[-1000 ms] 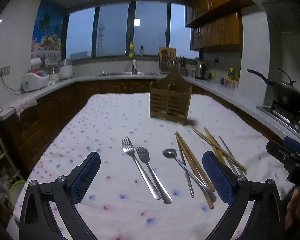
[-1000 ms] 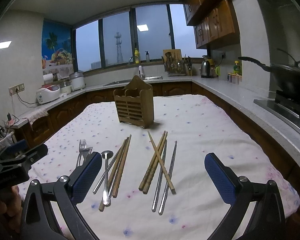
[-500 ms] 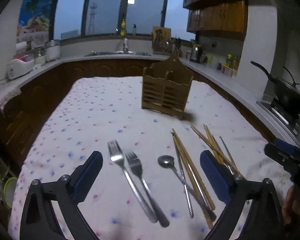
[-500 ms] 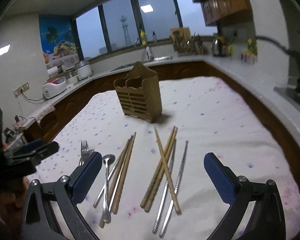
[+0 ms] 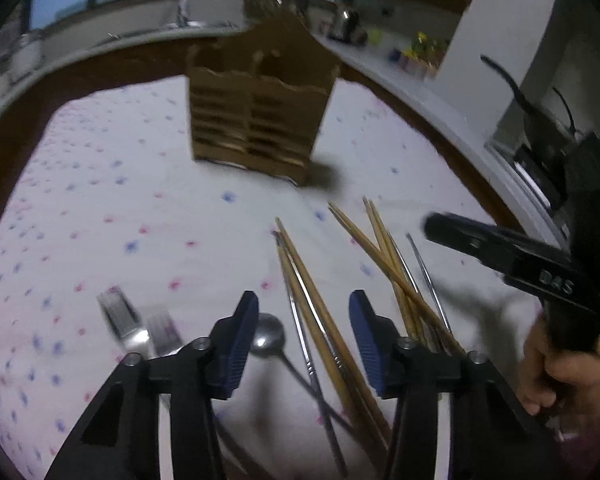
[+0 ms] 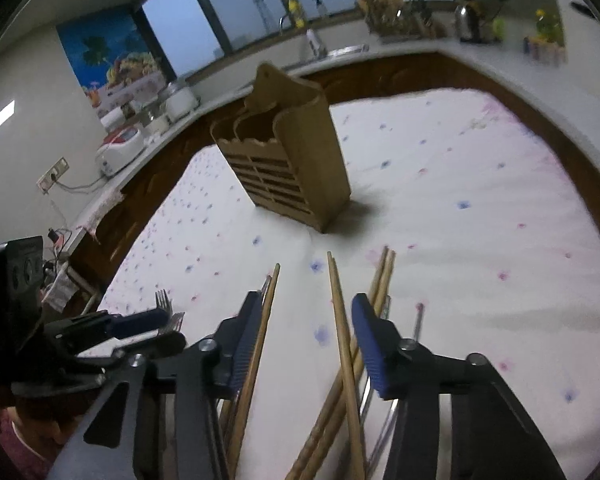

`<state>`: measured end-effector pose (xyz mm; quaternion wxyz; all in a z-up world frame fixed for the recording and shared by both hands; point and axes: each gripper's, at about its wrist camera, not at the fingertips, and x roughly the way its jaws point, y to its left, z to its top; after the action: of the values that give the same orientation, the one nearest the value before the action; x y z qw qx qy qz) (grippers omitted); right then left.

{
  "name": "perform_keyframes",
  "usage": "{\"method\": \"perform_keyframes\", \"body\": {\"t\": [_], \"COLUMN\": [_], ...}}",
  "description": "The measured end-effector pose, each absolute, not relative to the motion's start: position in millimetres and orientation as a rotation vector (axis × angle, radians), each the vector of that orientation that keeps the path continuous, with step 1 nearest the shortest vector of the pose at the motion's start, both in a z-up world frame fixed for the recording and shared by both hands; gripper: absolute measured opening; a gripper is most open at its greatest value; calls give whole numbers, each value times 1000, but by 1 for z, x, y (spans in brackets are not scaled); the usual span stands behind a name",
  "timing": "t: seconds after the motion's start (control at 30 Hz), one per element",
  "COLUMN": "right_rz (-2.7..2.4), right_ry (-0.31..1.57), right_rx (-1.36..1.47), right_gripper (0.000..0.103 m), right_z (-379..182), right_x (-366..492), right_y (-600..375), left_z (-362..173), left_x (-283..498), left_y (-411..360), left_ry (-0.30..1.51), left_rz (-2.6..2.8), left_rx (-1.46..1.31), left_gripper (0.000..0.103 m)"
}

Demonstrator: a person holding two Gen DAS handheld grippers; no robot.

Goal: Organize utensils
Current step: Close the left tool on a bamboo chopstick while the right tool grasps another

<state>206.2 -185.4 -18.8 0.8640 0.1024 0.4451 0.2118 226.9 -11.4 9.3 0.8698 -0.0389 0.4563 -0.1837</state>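
Observation:
A wooden utensil holder (image 5: pixel 260 96) (image 6: pixel 288 160) stands upright on the flowered tablecloth (image 5: pixel 140 200). In front of it lie two forks (image 5: pixel 140 328), a spoon (image 5: pixel 266 334), wooden chopsticks (image 5: pixel 320 320) (image 6: pixel 342 320) and metal chopsticks (image 5: pixel 424 276). My left gripper (image 5: pixel 303 334) is open, low over the spoon and the left bundle of chopsticks. My right gripper (image 6: pixel 303 342) is open, low over the right bundle of chopsticks; it also shows in the left wrist view (image 5: pixel 500 248). Neither holds anything.
A kitchen counter (image 6: pixel 420 52) with a sink, a kettle and small appliances runs around the table. A stove with a wok (image 5: pixel 540 120) is at the right. The left gripper shows at the left of the right wrist view (image 6: pixel 120 328).
Both grippers have dropped down and forward, close to the utensils. Their jaws have narrowed from wide open to partly open. The views are now blurred by motion.

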Motion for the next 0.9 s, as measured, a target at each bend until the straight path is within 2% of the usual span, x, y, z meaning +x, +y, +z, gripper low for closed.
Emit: {"method": "perform_keyframes", "body": {"t": [0.3, 0.6, 0.7, 0.77, 0.9], "right_rz": [446, 445, 436, 434, 429], "right_ry": [1041, 1095, 1087, 1090, 1070], "right_rx": [210, 168, 134, 124, 152], "right_gripper": [32, 25, 19, 6, 6], "right_z": [-52, -74, -76, -76, -70], "right_x": [243, 267, 268, 269, 266], "right_y": [-182, -176, -173, -172, -179], "left_z": [-21, -50, -53, -53, -52], "left_x": [287, 317, 323, 324, 321], "left_y": [-27, -44, -47, -48, -49], "left_ry": [1091, 1149, 1146, 1143, 1133], "left_rz": [-413, -406, -408, -407, -403], "left_rx": [-80, -64, -60, -58, -44], "left_gripper": [25, 18, 16, 13, 10]}}
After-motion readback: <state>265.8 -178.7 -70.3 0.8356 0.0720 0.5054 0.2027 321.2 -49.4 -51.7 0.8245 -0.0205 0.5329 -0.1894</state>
